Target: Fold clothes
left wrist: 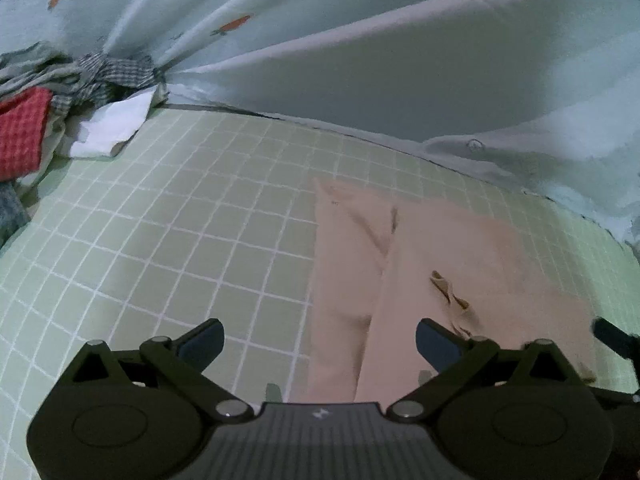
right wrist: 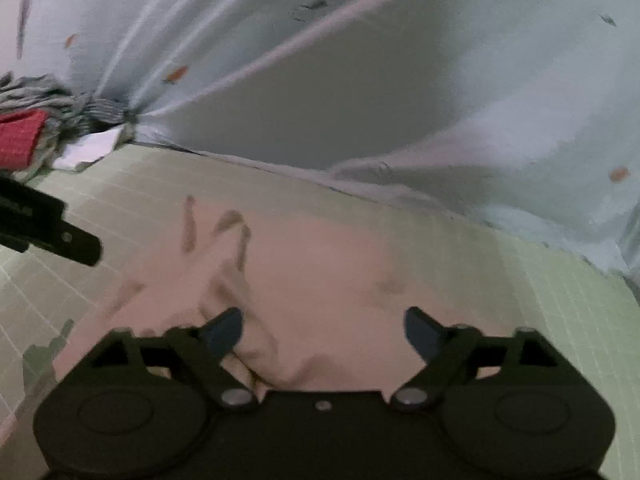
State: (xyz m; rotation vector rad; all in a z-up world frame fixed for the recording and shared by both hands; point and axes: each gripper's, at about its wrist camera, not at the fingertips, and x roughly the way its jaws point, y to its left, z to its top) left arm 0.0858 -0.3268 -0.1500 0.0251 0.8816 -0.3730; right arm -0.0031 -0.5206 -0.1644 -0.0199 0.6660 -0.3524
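a pale pink garment (left wrist: 420,272) lies spread flat on a green mat with a white grid (left wrist: 180,232), its far end close to the mat's far edge and its near end running under both grippers. a few creases and a small brownish tie mark its middle. the left gripper (left wrist: 320,342) hovers over the garment's left edge, fingers spread wide, nothing between them. the right gripper (right wrist: 323,330) hangs over the garment's near part, released as well, its fingers apart above bunched folds; this view is blurred. at the mat's far left corner sits a heap of clothes (left wrist: 48,92), red, checked and white. a pale blue cloth with small carrot prints (left wrist: 360,60) rises behind the mat's far edge.
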